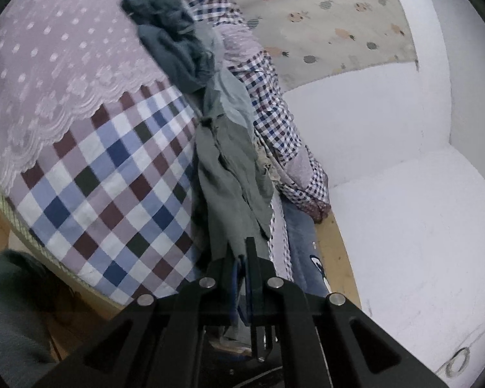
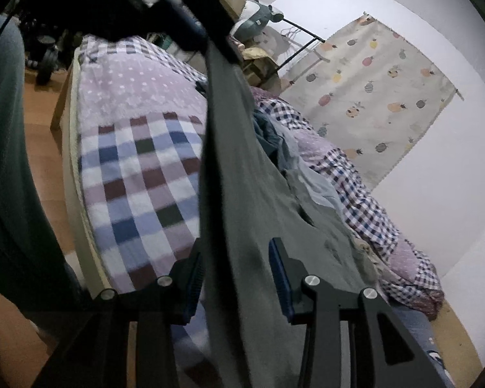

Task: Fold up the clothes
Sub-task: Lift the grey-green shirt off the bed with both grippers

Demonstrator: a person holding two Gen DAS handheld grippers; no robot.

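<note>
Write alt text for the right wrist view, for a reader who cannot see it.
The right gripper has its jaws open on either side of a grey-green garment, which hangs taut from the left gripper above. Behind lies a bed with a checked cover, a heap of clothes along it, and a pineapple-print cloth on the white wall.

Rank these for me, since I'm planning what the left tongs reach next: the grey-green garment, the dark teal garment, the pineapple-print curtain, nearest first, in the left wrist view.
1. Grey-green garment: pinched in the left tongs.
2. Dark teal garment: farther up the bed, crumpled.
3. Pineapple-print curtain: farthest, on the wall, upper right.
</note>
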